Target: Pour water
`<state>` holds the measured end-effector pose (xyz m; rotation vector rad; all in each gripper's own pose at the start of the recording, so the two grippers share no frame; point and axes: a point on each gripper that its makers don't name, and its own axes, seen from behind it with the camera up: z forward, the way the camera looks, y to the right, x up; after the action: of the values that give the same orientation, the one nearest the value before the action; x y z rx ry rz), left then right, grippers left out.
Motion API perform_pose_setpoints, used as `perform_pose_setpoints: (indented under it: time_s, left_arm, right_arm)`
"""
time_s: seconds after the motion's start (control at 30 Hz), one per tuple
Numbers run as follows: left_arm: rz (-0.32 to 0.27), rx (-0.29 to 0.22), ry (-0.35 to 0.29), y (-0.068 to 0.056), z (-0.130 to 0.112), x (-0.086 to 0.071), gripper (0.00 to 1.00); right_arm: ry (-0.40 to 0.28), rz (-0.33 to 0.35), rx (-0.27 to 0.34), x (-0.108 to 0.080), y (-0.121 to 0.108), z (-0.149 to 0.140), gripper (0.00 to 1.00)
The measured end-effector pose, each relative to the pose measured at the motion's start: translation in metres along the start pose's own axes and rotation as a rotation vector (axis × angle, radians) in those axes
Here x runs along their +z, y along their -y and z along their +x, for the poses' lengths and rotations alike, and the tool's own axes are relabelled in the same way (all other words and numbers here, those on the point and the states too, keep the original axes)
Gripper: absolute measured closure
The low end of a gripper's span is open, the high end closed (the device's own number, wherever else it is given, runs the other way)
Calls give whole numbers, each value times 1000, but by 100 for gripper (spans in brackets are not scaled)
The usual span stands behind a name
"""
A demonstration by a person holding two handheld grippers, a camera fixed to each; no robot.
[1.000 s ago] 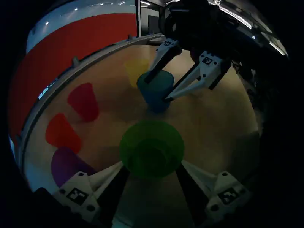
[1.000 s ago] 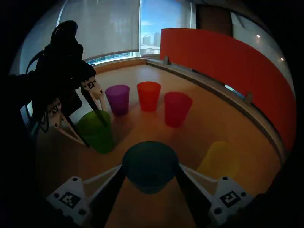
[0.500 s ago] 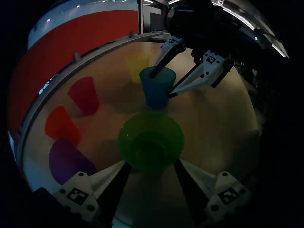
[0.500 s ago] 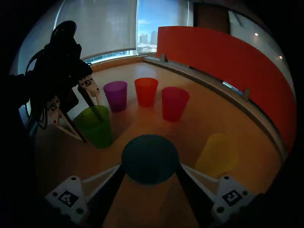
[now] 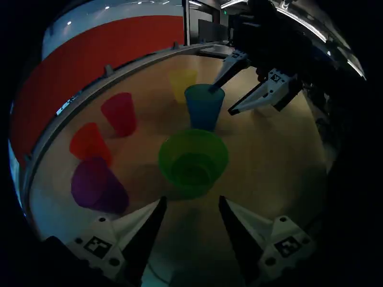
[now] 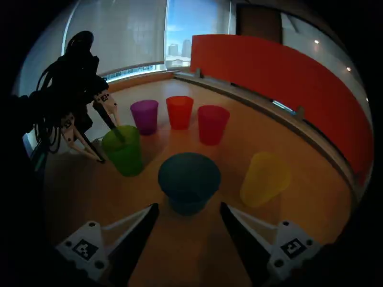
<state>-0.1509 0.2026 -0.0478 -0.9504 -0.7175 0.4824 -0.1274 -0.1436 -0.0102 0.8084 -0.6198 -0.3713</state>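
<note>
Green cup (image 5: 193, 162): upright on the bench (image 5: 268, 158), just ahead of the left gripper (image 5: 191, 198) and centred on its line. I see bench surface between the cup and each fingertip.
Left jaws: spread wide, gripping nothing. Both fingers lie clear of the green cup.
Teal cup (image 6: 189, 179): upright on the bench, just ahead of the right gripper (image 6: 188, 208), midway between its two fingers.
Right jaws: spread wide, gripping nothing. There is a gap on either side of the teal cup's base.
Cup spacing: in the left gripper view the teal cup stands directly beyond the green one, close to it but apart.
Cross-check, left gripper view: the right gripper shows farther off, one fingertip overlapping the teal cup's rim, the other out to the side. I cannot tell whether the near tip touches.
Cross-check, right gripper view: the left gripper shows at the left, one fingertip against the green cup's rim, the other wide of it. Contact not resolvable here either.
Other cups: purple cup (image 6: 144, 115), orange cup (image 6: 179, 111) and red cup (image 6: 213, 123) stand in a row behind, all upright. The yellow cup (image 6: 264, 178) stands alone to the right of the teal one.
Contents: too dim for me to say whether any cup holds water.
Surroundings: a red panel (image 6: 287, 71) runs along the bench's far edge, and a window (image 6: 191, 38) sits beyond it.
</note>
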Motion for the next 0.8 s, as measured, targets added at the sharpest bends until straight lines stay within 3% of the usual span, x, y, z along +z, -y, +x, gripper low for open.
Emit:
perform_pose_setpoints:
  time_s: [0.37,0.8]
  left_arm:
    - [93,-85,-76,16,-10,-43,20]
    - [272,-173,-248,42,0,-98,20]
  right_arm:
    - [-52,-68,58,-31,-1,-5,0]
    - [-161,-174,146,-65,-7,5,0]
